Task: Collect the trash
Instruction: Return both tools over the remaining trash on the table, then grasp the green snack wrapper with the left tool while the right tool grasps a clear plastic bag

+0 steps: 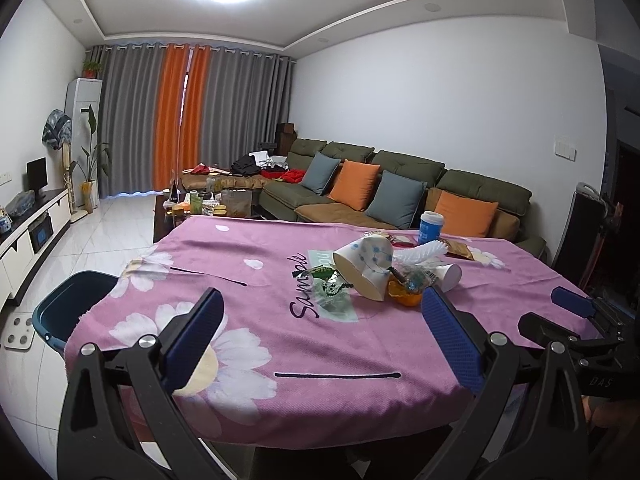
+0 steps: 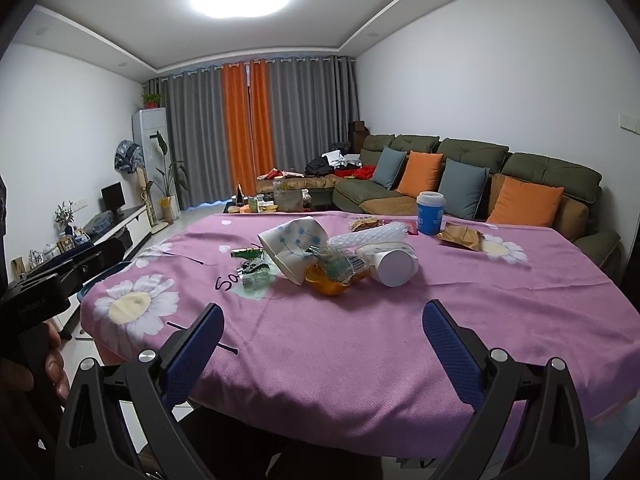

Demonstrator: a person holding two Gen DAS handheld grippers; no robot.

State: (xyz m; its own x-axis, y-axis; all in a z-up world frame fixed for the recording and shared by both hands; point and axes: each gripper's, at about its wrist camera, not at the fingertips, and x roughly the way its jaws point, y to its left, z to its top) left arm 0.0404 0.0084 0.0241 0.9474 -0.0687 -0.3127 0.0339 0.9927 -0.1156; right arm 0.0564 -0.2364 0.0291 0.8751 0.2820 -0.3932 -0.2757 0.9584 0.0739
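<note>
Ahead of both spread, empty left fingers point(image 1: 200, 332) and right fingers point(image 2: 448, 344), trash point(image 2: 320, 260) sits heaped mid-tabletop point(image 2: 360, 352); best approach low, pinching one light piece first.

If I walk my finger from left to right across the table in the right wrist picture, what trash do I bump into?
Green wrappers → tipped paper bowl with blue dots → orange peel → white paper cup on its side → blue cup standing up → brown paper bag.

Bare tablecloth point(image 2: 360, 340) near edge; trash pile point(image 2: 320, 260) blocks centre.
</note>
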